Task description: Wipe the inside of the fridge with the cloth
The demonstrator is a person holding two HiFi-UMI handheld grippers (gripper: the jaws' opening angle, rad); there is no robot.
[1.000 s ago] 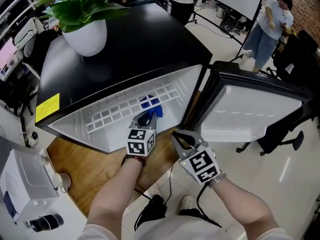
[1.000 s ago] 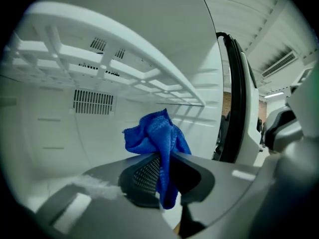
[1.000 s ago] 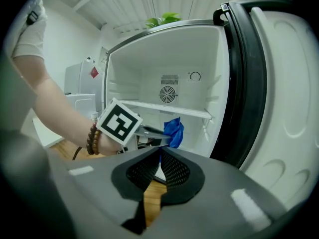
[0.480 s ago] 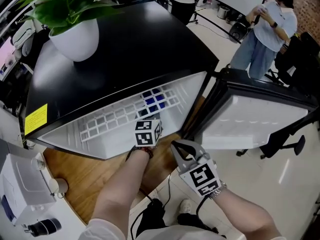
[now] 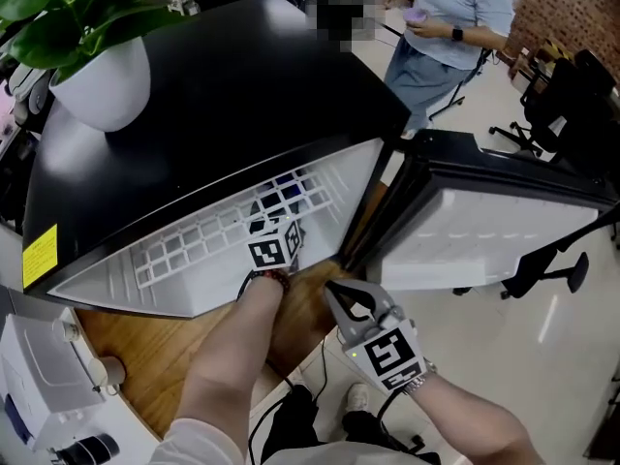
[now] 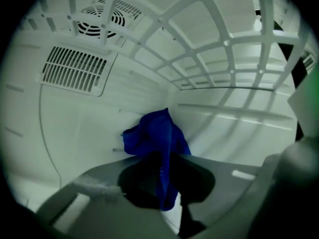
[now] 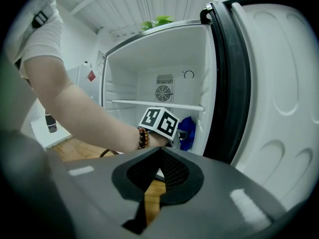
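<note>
Right, the left gripper (image 6: 167, 182) is deep inside the fridge (image 5: 242, 76), its jaws nipped in tight on the blue cloth (image 6: 157, 138), which bunches up ahead of the fingertips and hangs in a fold between them. The cloth's front sits up against the white inner wall close to a corner, though I can't say whether it is actually pressing there. Just above runs the white wire shelf (image 6: 234, 44), its front bar crossing close over the cloth, so headroom is tight. Out to the left there is plenty of bare wall to sweep, below the louvred vent (image 6: 75, 69) and the round fan grille (image 6: 102, 16). The right gripper (image 7: 158, 156) hangs outside the cabinet over the wooden floor (image 5: 145, 347), jaws fully together with nothing in them, pointing at the opening. Beside it the door (image 5: 504, 231) stands swung wide, its black seal edge framing the right of the opening, so the way in is open. On the black top stands a white plant pot (image 5: 102, 90), well back from the front lip. Beyond the fridge a bystander (image 5: 450, 27) stands near an office chair (image 5: 572, 95), well apart from both grippers.
</note>
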